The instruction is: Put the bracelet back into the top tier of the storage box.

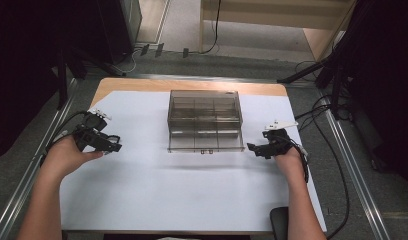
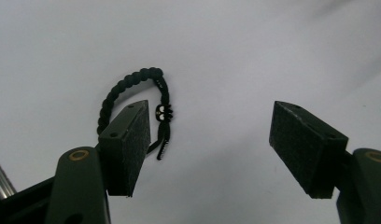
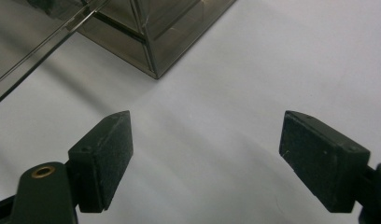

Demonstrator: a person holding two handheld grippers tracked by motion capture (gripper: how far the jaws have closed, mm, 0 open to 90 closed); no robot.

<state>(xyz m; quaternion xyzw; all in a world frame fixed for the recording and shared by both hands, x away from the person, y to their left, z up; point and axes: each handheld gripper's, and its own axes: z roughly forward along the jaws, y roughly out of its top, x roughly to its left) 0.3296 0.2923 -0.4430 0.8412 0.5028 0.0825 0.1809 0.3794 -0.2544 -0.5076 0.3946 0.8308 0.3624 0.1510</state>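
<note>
Nearest, both forearms come in from 6 o'clock onto a white sheet [image 1: 192,200] with bare room between them and toward its near edge; the left hand [image 1: 67,156] rests at 9 o'clock and the right hand [image 1: 288,159] at 3 o'clock, each near a side edge of the sheet. The left gripper [image 2: 209,140] points inward with jaws wide apart and nothing between them, a black braided bracelet [image 2: 132,93] lying on the sheet just beyond its left-hand jaw; the right gripper [image 3: 205,156] is likewise spread wide and empty, aimed at the corner of the box. Farther, at 12 o'clock, a smoky clear box [image 1: 205,121] with compartments sits mid-sheet, well apart from both hands, with the wooden table [image 1: 142,84] edge showing behind it.
</note>
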